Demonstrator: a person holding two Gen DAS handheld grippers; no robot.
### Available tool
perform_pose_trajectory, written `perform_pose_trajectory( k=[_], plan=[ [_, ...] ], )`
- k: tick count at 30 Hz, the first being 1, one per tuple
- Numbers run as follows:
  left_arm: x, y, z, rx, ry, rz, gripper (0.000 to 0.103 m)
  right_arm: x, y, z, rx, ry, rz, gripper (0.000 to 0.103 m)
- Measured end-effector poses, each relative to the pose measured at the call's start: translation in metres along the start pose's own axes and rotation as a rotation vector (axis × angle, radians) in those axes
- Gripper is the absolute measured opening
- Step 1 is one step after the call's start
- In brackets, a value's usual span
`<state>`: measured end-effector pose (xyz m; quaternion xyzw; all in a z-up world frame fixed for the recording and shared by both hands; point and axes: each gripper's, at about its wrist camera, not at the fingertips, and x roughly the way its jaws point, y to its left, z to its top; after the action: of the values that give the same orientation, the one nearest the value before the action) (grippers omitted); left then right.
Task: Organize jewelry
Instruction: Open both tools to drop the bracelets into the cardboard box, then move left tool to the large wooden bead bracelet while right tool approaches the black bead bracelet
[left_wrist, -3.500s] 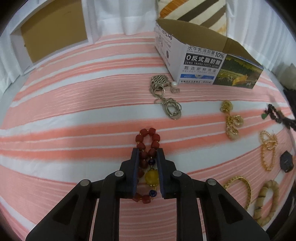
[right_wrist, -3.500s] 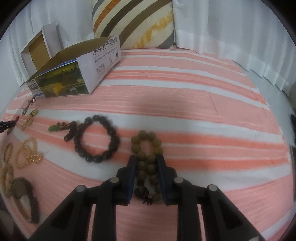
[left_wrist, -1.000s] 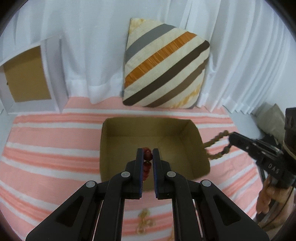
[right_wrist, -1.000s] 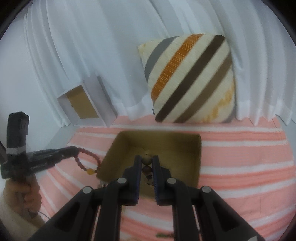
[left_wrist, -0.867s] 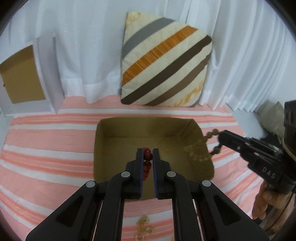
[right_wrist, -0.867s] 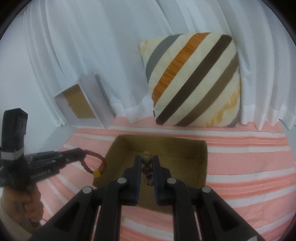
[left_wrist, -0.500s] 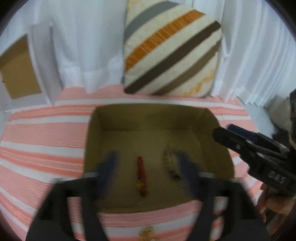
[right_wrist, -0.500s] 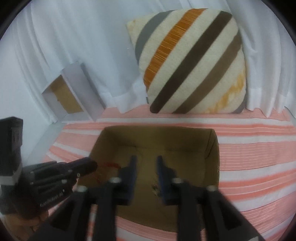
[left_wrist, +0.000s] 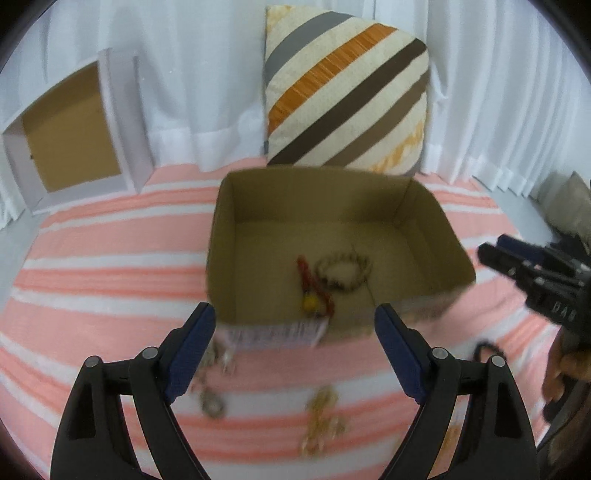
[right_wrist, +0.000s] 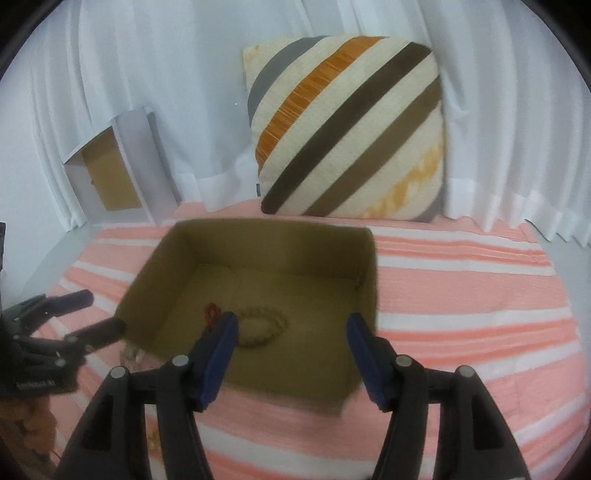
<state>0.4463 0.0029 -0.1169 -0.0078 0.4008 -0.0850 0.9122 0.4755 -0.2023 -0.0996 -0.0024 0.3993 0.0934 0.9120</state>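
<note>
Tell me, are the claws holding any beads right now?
No. Both the left claw and right claw have just been opening, nothing between them. The red bracelet and brown bracelet lie in the box.

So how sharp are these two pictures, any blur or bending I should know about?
Left wrist view: motion blur smears the cardboard box and the jewelry on the striped cloth; the red bracelet stays readable. Right wrist view: softer overall, box edges smeared. Both: fisheye bending, dark corners, even light, no glare.

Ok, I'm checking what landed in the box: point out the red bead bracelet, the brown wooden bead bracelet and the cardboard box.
Red bead bracelet (left_wrist: 309, 287), left wrist view, bead strand.
Brown wooden bead bracelet (left_wrist: 360, 263), left wrist view, ring's right arc.
Cardboard box (left_wrist: 325, 197), left wrist view, back wall.
</note>
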Motion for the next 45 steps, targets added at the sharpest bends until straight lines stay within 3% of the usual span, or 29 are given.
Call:
perform_pose_trajectory(
  k=[19, 26, 33, 38, 45],
  plan=[
    [-0.091, 0.009, -0.184, 0.02, 0.011, 0.029, 0.089, -0.126, -0.008, -0.166, -0.062, -0.057, -0.132, 0.062],
    [-0.106, -0.018, -0.246, 0.076, 0.037, -0.038, 0.089, -0.161, 0.003, -0.243, -0.076, -0.008, -0.166, 0.062],
    [-0.096, -0.053, -0.264, 0.168, 0.006, -0.042, 0.093, -0.17, 0.004, -0.286, -0.125, 0.025, -0.185, 0.062],
    [-0.078, -0.068, -0.267, 0.207, 0.037, -0.033, 0.093, -0.163, -0.004, -0.291, -0.095, 0.033, -0.18, 0.062],
    [-0.06, -0.073, -0.256, 0.166, 0.045, -0.048, 0.103, -0.15, -0.02, -0.29, -0.023, 0.045, -0.177, 0.062]
  ],
)
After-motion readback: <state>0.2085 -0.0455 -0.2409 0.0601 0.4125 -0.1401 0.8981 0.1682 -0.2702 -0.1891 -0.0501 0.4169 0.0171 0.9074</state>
